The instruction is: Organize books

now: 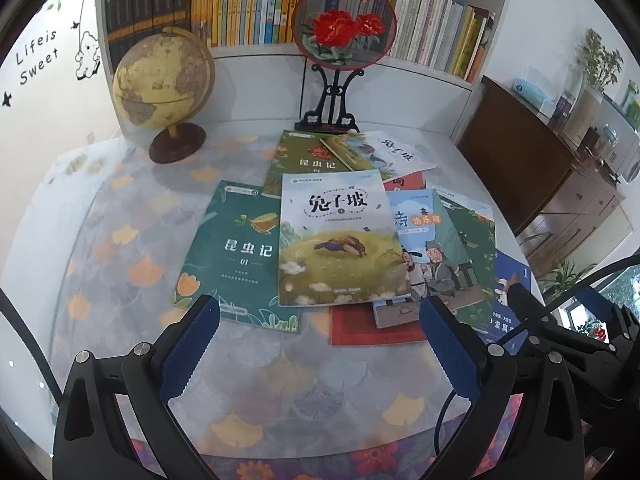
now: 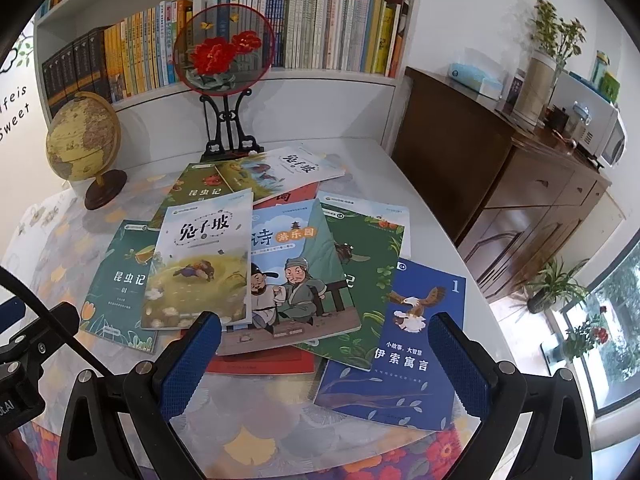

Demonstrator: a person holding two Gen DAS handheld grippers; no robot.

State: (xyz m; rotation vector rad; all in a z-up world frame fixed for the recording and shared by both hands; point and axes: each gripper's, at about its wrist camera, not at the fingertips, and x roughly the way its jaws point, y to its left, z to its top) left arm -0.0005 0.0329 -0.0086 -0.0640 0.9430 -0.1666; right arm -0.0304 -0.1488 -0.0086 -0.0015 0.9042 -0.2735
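White desk [image 2: 432, 216] under a leaf-print cover bears about nine overlapping books [image 2: 280, 264] just ahead of both tools, one globe [image 2: 82, 136] and one round fan stand [image 2: 226, 52] beyond them, while the left tool [image 1: 320, 320] and right tool [image 2: 326, 344] hover spread wide, pinching nothing.

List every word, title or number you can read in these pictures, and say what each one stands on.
"Lifeis Sweet": wall decal
"兔子坡": top book with the meadow cover
"兔子坡": white book at the back
"昆虫记 01": dark green book
"昆虫记": olive green book behind
"游乐园": light blue poetry book
"伊索寓言", "1": blue eagle book
Shelf book spines and small cover print: too small to read.
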